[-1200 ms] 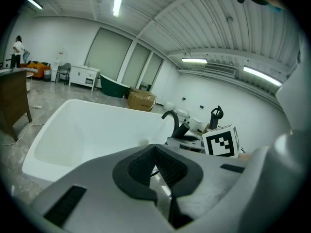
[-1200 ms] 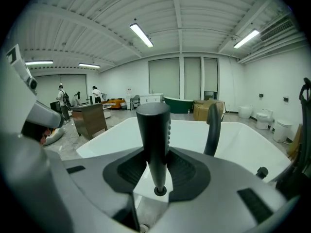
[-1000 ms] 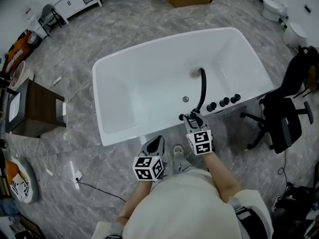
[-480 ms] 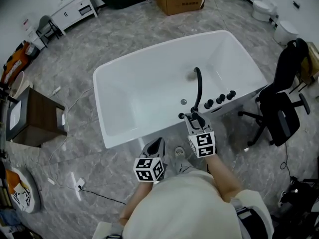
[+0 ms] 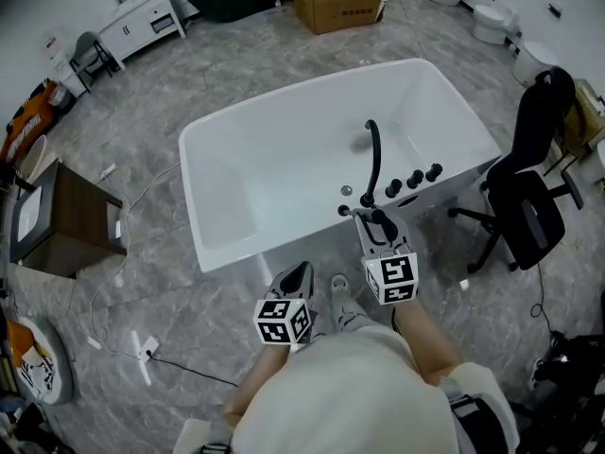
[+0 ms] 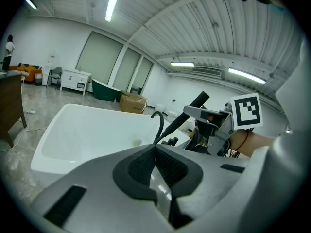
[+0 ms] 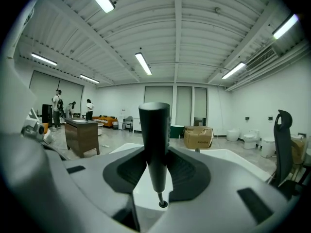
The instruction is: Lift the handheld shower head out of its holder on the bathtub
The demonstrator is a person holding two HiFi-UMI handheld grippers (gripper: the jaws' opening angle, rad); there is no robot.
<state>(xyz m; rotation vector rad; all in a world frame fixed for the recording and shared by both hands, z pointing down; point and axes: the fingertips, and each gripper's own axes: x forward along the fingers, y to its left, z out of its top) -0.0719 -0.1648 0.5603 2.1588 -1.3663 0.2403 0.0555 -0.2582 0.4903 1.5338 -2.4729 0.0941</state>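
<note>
Bright, even light from ceiling strip lights (image 7: pixel 144 63); shadows soft. Heavy fisheye bending, dark corners in both gripper views.

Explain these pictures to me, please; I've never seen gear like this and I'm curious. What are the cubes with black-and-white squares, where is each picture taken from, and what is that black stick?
There is no robot here: a person holds a two-jaw hand tool, a gripper, in each hand. The patterned cubes are parts of those grippers. One picture comes from a camera on the person's head, looking down at a white bathtub on a grey floor, with a black spout and knobs on its edge. The other two come from cameras that ride on the grippers and look along their jaws. The right gripper is closed on the black stick, which is the handheld shower head. The left gripper is shut and empty, just short of the tub.
</note>
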